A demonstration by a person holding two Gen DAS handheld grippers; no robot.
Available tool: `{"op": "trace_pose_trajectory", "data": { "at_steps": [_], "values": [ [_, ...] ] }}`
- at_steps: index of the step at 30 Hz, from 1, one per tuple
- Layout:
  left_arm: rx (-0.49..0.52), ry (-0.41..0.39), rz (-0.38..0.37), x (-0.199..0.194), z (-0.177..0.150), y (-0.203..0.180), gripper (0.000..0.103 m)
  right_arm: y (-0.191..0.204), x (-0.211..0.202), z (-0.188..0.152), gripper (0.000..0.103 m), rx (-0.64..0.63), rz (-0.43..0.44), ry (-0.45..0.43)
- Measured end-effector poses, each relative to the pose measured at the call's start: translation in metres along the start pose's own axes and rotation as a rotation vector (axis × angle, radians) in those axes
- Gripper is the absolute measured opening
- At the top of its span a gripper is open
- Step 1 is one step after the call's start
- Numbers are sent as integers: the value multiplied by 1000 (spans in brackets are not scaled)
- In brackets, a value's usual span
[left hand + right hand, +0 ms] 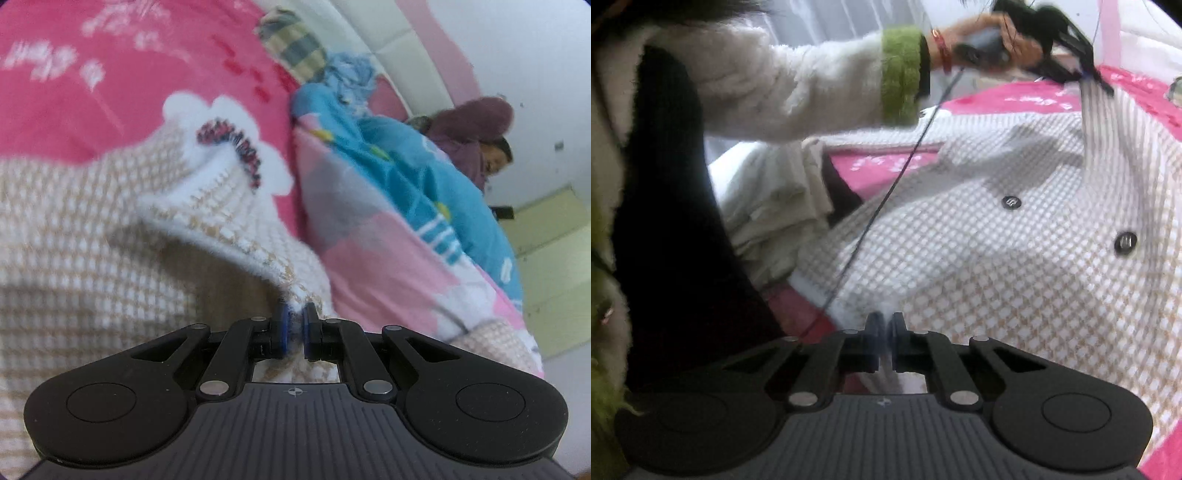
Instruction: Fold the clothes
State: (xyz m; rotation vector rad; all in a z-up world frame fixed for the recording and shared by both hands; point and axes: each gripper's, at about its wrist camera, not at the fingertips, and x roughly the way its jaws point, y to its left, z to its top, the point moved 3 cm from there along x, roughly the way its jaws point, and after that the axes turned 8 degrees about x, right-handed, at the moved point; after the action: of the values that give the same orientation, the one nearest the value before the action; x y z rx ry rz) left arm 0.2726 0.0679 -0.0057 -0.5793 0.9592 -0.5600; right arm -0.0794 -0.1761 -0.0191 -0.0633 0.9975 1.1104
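A cream and tan checked knit cardigan [1015,258] with dark buttons [1011,202] lies spread over the pink bed cover [886,173]. In the left wrist view my left gripper [294,325] is shut on an edge of the cardigan [92,240], and the cloth rises in a fold toward its white scalloped collar [229,122]. My right gripper [885,328] is shut on the cardigan's near white edge. The right wrist view also shows the left gripper [1086,75] at the top right, lifting a strip of the knit off the bed.
A blue and pink quilt [406,206] is bunched on the bed to the right, with a striped pillow [295,48] behind it and a person [484,136] lying beyond. A sleeve with a green cuff [901,74] and a thin cable [886,206] cross the right wrist view.
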Motion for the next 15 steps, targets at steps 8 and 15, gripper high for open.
{"op": "trace_pose_trajectory", "data": {
  "at_steps": [8,15],
  "values": [
    [208,40,294,41,-16,21,7,-3,30,-21,7,-65,32,125],
    [276,-20,409,28,-31,37,37,-5,48,-34,41,38,64,172]
  ]
}}
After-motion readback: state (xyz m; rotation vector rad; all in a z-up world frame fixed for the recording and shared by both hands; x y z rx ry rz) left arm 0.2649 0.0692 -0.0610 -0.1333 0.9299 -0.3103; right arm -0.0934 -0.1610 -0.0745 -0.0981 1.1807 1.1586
